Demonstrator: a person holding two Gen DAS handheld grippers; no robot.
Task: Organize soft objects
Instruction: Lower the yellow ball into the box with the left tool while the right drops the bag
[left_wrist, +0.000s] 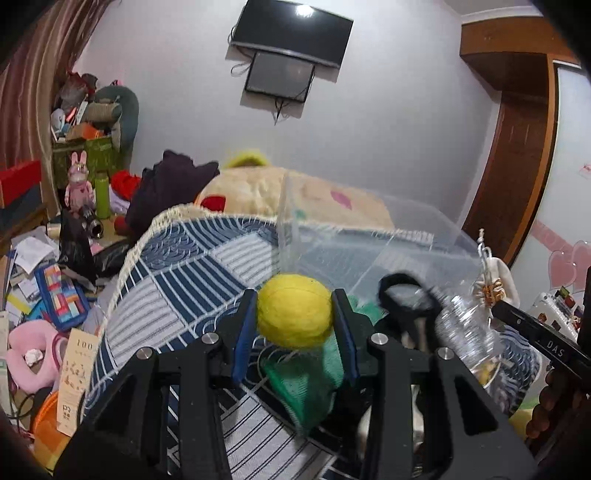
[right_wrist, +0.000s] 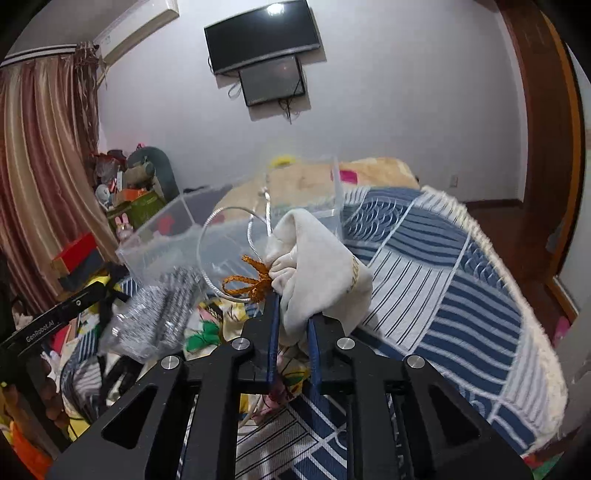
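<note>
My left gripper (left_wrist: 295, 317) is shut on a yellow felt ball (left_wrist: 294, 311) and holds it above the bed, just in front of a clear plastic bin (left_wrist: 369, 236). A green knit piece (left_wrist: 306, 384) lies under the ball. My right gripper (right_wrist: 293, 310) is shut on a white cloth pouch (right_wrist: 317, 266) with an orange ribbon bow (right_wrist: 251, 282) and a silver cord, held up in front of the same bin (right_wrist: 192, 236). The pouch also shows at the right edge of the left wrist view (left_wrist: 496, 280).
A blue and white patterned blanket (left_wrist: 184, 280) covers the bed. A crinkled clear plastic bottle (left_wrist: 465, 332) and a black strap (left_wrist: 406, 291) lie right of the ball. A cream quilt (left_wrist: 258, 188) lies behind the bin. The floor at left holds clutter (left_wrist: 48, 295).
</note>
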